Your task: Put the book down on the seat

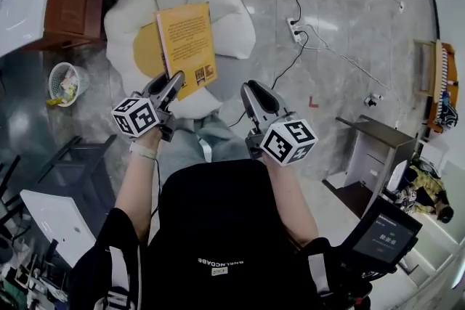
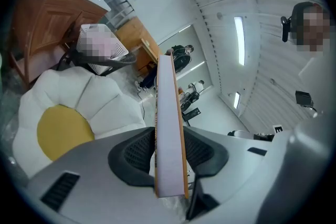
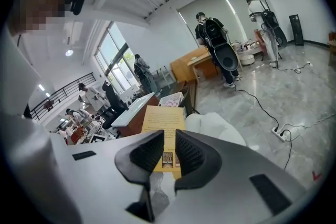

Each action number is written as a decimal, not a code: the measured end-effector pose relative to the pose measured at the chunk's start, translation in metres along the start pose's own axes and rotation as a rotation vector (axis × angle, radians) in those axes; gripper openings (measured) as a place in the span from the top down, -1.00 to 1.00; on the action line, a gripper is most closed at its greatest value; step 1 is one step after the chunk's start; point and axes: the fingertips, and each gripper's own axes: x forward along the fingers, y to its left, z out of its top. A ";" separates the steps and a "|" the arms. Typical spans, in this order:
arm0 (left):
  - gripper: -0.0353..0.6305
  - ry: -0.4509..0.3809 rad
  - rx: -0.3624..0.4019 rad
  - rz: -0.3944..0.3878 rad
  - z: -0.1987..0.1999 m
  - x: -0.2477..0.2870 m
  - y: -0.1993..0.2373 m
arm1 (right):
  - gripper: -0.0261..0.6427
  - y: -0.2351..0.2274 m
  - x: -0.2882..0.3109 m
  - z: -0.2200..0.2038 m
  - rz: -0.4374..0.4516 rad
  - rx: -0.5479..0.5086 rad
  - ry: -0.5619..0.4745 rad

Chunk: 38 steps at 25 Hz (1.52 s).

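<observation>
Book [image 1: 187,43], stiff and light I'd judge, hangs in the upper middle of the frame over the seat [image 1: 234,31]. My left tool [image 1: 173,80] pinches its lower edge; my right tool [image 1: 252,89] is slightly parted and empty.

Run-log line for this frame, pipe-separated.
left gripper: shut on book | book: held over seat, not set down | right gripper: open, empty, beside book

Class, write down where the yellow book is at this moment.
In the head view the yellow book is left of centre, clamped at its near edge in the left claw, over the white flower-shaped seat.
</observation>
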 end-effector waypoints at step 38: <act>0.42 0.166 -0.174 0.073 -0.134 0.119 0.130 | 0.67 -0.100 -0.021 -0.106 -0.101 0.185 0.117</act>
